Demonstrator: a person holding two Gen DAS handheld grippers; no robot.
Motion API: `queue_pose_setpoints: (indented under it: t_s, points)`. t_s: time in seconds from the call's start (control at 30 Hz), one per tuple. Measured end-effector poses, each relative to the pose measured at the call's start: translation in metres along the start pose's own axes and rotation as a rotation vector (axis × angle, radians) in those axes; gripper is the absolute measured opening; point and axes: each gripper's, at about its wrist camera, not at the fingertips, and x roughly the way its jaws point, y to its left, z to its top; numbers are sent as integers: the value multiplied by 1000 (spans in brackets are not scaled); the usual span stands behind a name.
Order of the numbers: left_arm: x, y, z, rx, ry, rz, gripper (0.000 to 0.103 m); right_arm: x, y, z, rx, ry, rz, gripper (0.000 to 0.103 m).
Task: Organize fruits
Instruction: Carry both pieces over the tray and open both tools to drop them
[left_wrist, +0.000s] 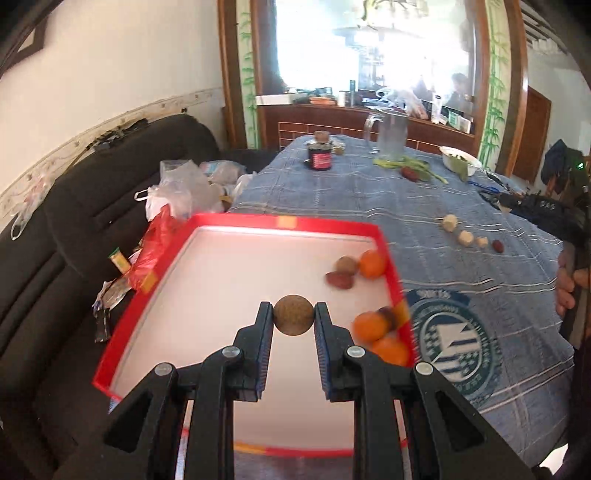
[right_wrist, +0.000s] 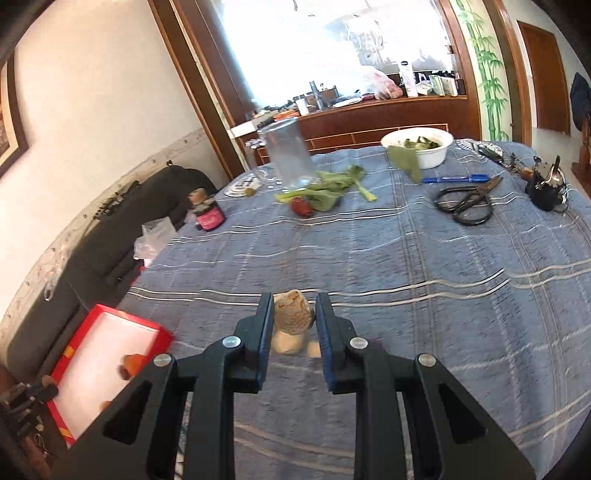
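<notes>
The left gripper (left_wrist: 293, 314) is holding a round brown fruit (left_wrist: 293, 315) pinched between its fingers, hovering over the white floor of the red tray (left_wrist: 236, 220). Oranges (left_wrist: 372, 263) and reddish fruits are lying along the tray's right wall. The right gripper (right_wrist: 294, 314) is gripping a pale lumpy fruit (right_wrist: 293, 312), its fingers narrowed against it, above the blue-clothed counter (right_wrist: 406, 258) right of the tray. This looks like the placing step; next, the left fingers should lower, then spread.
</notes>
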Motion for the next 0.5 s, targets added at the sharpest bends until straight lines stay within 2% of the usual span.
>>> queue_pose_setpoints:
  t_s: [0.13, 0.23, 0.37, 0.5]
  points:
    - [2, 20, -6, -43, -3, -4, 21, -6, 67, -22, -83, 21, 107, 25]
    - [0, 31, -9, -62, -17, -2, 21, -4, 119, -46, -137, 98, 238, 25]
    - [-2, 46, -13, -83, -33, 24, 21, 2, 175, -76, -235, 195, 325, 25]
    - [3, 45, -20, -76, -20, -2, 21, 9, 207, -101, -309, 254, 364, 25]
